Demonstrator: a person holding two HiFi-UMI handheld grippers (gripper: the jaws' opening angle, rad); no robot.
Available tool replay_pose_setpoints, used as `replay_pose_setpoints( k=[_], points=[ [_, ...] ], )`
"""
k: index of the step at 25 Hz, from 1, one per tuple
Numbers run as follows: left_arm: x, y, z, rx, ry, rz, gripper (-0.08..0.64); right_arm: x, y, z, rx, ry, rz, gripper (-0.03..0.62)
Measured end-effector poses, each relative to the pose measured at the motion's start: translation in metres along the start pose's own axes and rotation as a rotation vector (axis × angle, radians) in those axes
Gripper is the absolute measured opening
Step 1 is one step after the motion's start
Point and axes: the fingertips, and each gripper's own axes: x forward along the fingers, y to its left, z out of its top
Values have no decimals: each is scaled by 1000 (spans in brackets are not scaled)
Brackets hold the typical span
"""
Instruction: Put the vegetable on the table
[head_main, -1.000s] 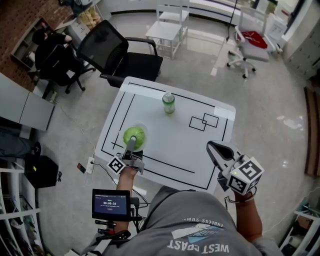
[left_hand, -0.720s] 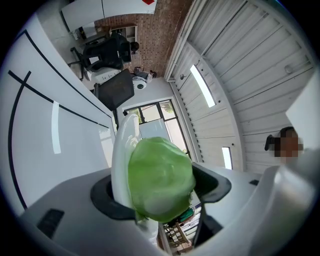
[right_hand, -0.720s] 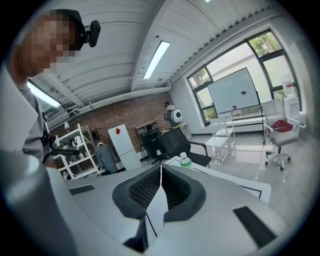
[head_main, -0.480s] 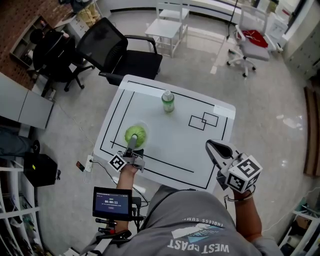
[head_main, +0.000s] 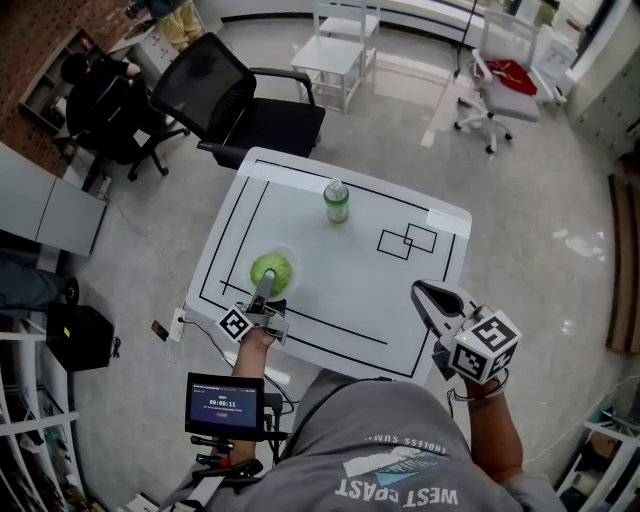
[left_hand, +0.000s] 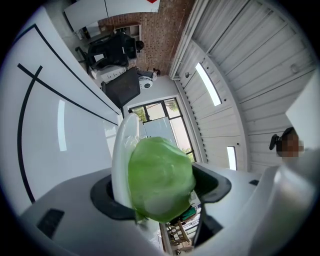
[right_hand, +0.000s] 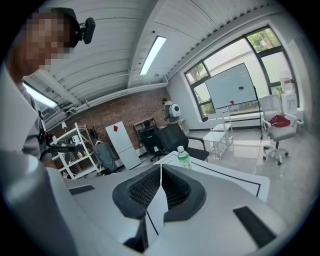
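Observation:
A round green vegetable lies on a white plate at the table's near left. My left gripper reaches in from the front edge, rolled on its side with one jaw low and one high. In the left gripper view the vegetable and the plate's rim fill the gap of the left gripper, which is shut on them. My right gripper hovers over the table's near right corner, shut and holding nothing; its pads meet in the right gripper view.
A green-labelled bottle stands at the far middle of the white table, also seen in the right gripper view. Black outlines mark the tabletop. A black office chair stands behind the table, and a small monitor sits below its near left edge.
The left gripper with the vegetable has sunk slightly toward the tabletop. The right gripper has kept still.

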Motion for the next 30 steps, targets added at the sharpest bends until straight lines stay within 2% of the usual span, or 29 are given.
replay_pose_setpoints(
  k=[6, 12, 24, 30],
  points=[
    [4, 6, -2, -31, 1, 13, 344, 4, -3, -4, 9, 15, -6, 9],
    [4, 16, 1, -12, 5, 27, 344, 7, -4, -9, 18, 28, -12, 9],
    [-5, 30, -2, -53, 3, 57, 344, 11, -4, -23, 32, 60, -25, 9],
    [-6, 29, -3, -30, 23, 49, 344, 11, 1, -27, 35, 67, -22, 9]
  ],
)
